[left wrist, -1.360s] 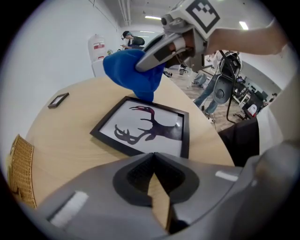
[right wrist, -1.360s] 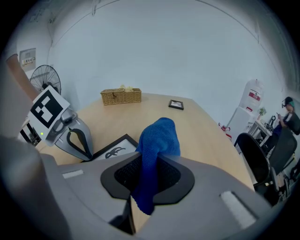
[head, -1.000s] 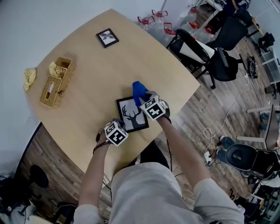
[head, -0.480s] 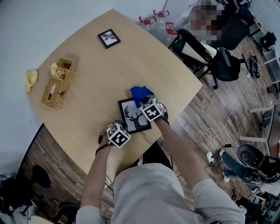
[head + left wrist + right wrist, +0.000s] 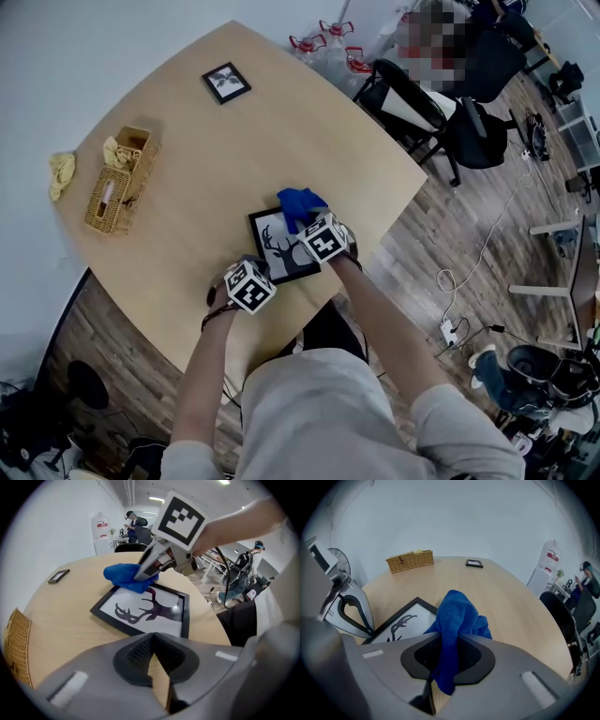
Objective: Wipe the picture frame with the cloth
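Right gripper [image 5: 450,654]: fingers clamped on the blue microfibre cloth [image 5: 458,617]; one fold was pinched between them and the rest bunched ahead of the tips
Left gripper [image 5: 152,638]: fingers pressed together with nothing between them; it hung just beside the frame's near edge, apart from it
Frame: the black rectangular picture frame with a deer silhouette [image 5: 279,247] lay flat on the round pale wooden bench [image 5: 234,131], near our edge, between the two grippers
Cloth on frame: the bunch sat at the far right corner and overlapped the border; we could not tell how hard it pressed
Key relation: most of the glass lay leftward and toward us from the right fingers; the right gripper was the nearer one
Axis: we judged that the long side ran away from us, slightly skewed; the antlers seemed to point far-left
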A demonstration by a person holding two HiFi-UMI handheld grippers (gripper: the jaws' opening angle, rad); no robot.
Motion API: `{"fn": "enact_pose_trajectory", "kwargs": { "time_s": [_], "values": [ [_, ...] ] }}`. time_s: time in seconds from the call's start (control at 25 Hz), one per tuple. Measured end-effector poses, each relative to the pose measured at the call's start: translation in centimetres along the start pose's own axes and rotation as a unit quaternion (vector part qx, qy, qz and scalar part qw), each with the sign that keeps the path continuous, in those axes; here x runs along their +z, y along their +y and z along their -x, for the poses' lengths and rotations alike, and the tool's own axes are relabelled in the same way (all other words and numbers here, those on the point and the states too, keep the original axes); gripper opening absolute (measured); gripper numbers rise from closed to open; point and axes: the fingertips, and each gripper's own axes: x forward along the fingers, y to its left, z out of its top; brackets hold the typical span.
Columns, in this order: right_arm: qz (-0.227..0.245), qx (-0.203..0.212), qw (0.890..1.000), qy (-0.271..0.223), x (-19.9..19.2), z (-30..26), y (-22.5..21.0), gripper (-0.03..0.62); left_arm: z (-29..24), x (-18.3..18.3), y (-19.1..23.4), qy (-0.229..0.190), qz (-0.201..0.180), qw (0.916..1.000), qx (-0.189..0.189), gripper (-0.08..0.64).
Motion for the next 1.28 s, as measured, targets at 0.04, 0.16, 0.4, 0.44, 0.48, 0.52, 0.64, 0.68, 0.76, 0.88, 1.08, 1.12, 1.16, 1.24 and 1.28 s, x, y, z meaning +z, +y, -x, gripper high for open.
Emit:
{"fn": "enact_pose_trajectory", "kwargs": {
  "time_s": [0.04, 0.16, 0.4, 0.44, 0.48, 0.52, 0.64, 0.68, 0.76, 0.88, 1.08, 1.12, 1.16, 1.24, 1.28],
  "values": [
    [0.0, 0.0, 1.0, 0.0, -0.2, 0.1, 0.1, 0.057, 0.0, 0.0, 0.0, 0.0, 0.0, 1.0, 0.0, 0.053],
    [0.001, 0.0, 1.0, 0.002, -0.8, 0.5, 0.3, 0.057, 0.0, 0.2, 0.0, -0.002, 0.0, 1.0, 0.001, 0.052],
    [0.005, 0.0, 1.0, 0.008, -1.8, 1.1, 1.2, 0.057, 0.0, 0.1, 0.1, -0.006, 0.004, 1.0, 0.0, 0.052],
    [0.008, 0.0, 1.0, 0.009, -2.0, 1.3, 1.4, 0.057, 0.0, 0.1, 0.2, -0.006, 0.002, 1.0, 0.001, 0.053],
    [0.011, 0.001, 1.0, 0.01, -2.2, 1.4, 1.6, 0.057, 0.0, 0.1, 0.2, -0.004, -0.001, 1.0, 0.001, 0.053],
    [0.013, 0.0, 1.0, 0.01, -2.5, 1.6, 1.7, 0.057, 0.0, 0.1, 0.1, -0.003, -0.005, 1.0, 0.002, 0.052],
    [0.015, 0.001, 1.0, 0.007, -3.2, 2.2, 2.3, 0.057, 0.1, 0.1, -0.1, -0.001, -0.01, 0.9999, 0.004, 0.053],
    [0.015, 0.001, 1.0, 0.006, -3.5, 2.3, 2.4, 0.057, 0.1, 0.1, -0.1, -0.001, -0.011, 0.9999, 0.004, 0.052],
    [0.015, 0.002, 1.0, 0.004, -4.0, 2.6, 2.8, 0.057, 0.0, 0.1, -0.1, -0.002, -0.012, 0.9999, 0.005, 0.052],
    [0.014, 0.004, 1.0, -0.001, -4.7, 3.0, 3.2, 0.057, 0.1, 0.3, -0.1, -0.005, -0.014, 0.9999, 0.006, 0.053],
    [0.019, 0.006, 1.0, -0.001, -6.0, 3.8, 4.2, 0.057, 0.1, 0.2, -0.1, -0.001, -0.018, 0.9998, 0.003, 0.052],
    [0.018, 0.007, 1.0, -0.002, -6.2, 4.0, 4.4, 0.057, 0.1, 0.2, -0.1, -0.001, -0.017, 0.9999, 0.002, 0.053],
    [0.018, 0.008, 1.0, -0.003, -6.5, 4.2, 4.6, 0.057, 0.2, 0.3, -0.1, -0.002, -0.016, 0.9999, 0.002, 0.053],
    [0.012, 0.013, 1.0, -0.004, -7.1, 4.7, 5.0, 0.057, 0.2, 0.6, -0.1, -0.007, -0.017, 0.9998, 0.003, 0.053],
    [0.009, 0.015, 1.0, -0.005, -7.5, 4.9, 5.2, 0.057, 0.2, 0.6, -0.2, -0.008, -0.018, 0.9998, 0.004, 0.053]
  ]
}}
